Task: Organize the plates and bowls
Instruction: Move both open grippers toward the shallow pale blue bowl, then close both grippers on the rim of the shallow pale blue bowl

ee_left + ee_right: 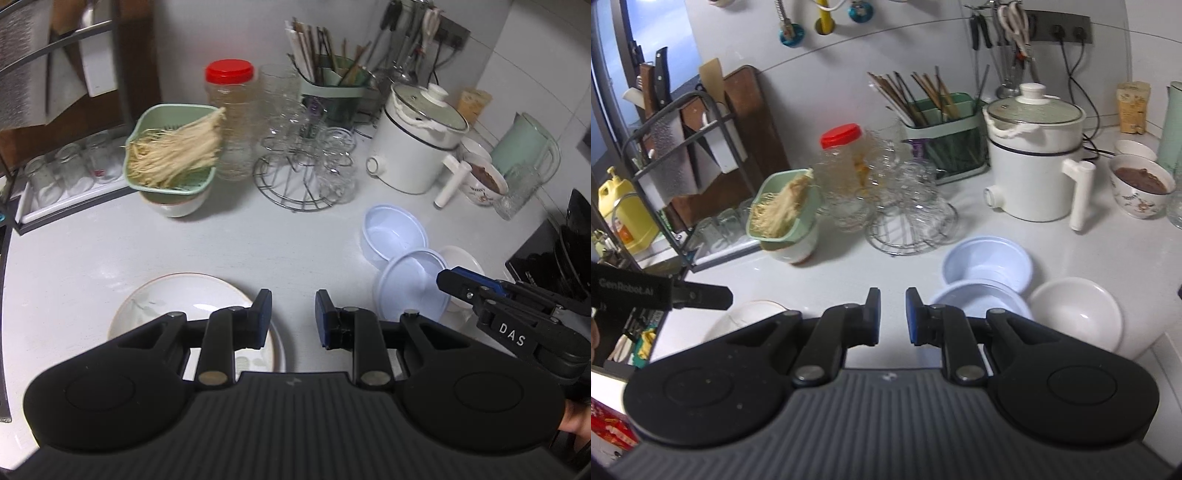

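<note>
A cream plate point(177, 306) with a leaf pattern lies on the white counter point(258, 251), partly under the left finger point(260, 317) of my left gripper point(293, 319). That gripper is open with nothing between its pads. To the right are two pale blue bowls point(393, 234) point(410, 288) and a white bowl point(467, 260). My right gripper point(893, 315) has only a narrow empty gap and hovers just left of the nearer blue bowl point(979, 295). Behind it sit the farther blue bowl point(986, 258) and, to the right, the white bowl point(1078, 314). The plate point(750, 314) shows at lower left.
A green strainer of enoki mushrooms point(173, 155) rests on a white bowl. Behind stand a red-lidded jar point(231, 110), a wire rack of glasses point(306, 162), a white electric pot point(413, 147), a bowl of brown food point(484, 181) and a green kettle point(524, 144). A dish rack point(66, 173) stands left.
</note>
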The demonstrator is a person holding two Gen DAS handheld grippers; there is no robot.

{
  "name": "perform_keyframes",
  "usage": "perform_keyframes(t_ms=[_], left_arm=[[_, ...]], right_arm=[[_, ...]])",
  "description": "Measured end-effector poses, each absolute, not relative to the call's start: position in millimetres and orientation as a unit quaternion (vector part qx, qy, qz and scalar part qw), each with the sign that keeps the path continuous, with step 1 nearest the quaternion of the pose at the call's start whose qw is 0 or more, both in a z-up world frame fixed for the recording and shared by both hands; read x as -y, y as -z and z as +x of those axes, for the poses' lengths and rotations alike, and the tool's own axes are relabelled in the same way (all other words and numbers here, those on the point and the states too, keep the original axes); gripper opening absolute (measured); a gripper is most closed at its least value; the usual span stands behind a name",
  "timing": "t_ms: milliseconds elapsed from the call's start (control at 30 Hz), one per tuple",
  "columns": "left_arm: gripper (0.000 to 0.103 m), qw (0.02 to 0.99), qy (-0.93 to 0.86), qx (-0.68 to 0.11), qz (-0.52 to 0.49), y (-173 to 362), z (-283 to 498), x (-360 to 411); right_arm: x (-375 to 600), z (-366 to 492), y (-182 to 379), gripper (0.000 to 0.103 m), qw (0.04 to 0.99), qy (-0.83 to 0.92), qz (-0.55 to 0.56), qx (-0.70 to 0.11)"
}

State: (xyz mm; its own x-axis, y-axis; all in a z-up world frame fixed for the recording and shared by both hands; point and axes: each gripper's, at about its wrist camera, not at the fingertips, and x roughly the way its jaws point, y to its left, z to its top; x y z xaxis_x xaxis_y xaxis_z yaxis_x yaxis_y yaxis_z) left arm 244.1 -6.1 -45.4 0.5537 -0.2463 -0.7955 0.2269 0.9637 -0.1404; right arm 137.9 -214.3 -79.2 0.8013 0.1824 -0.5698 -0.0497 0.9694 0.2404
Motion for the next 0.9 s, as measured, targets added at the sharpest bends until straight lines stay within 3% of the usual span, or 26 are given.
perform_keyframes(t_ms=[633, 700, 767, 900], left_arm=[[0.028, 0.867, 0.157, -0.472, 0.041, 64.8, 253.8, 94.5], [0.031, 0.867, 0.159, -0.470, 0.046, 65.3, 254.6, 102.3], [0.033, 0.866, 0.162, -0.470, 0.046, 66.3, 256.9, 108.1], [0.047, 0.860, 0.168, -0.479, 0.050, 70.7, 263.1, 118.3]], right_arm=[[280.2, 109.4, 106.2, 0.019, 0.946, -0.011, 0.121, -0.300], [284.4, 109.1, 108.4, 0.026, 0.946, -0.001, 0.121, -0.299], [289.9, 108.6, 111.6, 0.047, 0.946, 0.004, 0.128, -0.298], [302.2, 106.7, 120.7, 0.051, 0.941, 0.018, 0.153, -0.301]])
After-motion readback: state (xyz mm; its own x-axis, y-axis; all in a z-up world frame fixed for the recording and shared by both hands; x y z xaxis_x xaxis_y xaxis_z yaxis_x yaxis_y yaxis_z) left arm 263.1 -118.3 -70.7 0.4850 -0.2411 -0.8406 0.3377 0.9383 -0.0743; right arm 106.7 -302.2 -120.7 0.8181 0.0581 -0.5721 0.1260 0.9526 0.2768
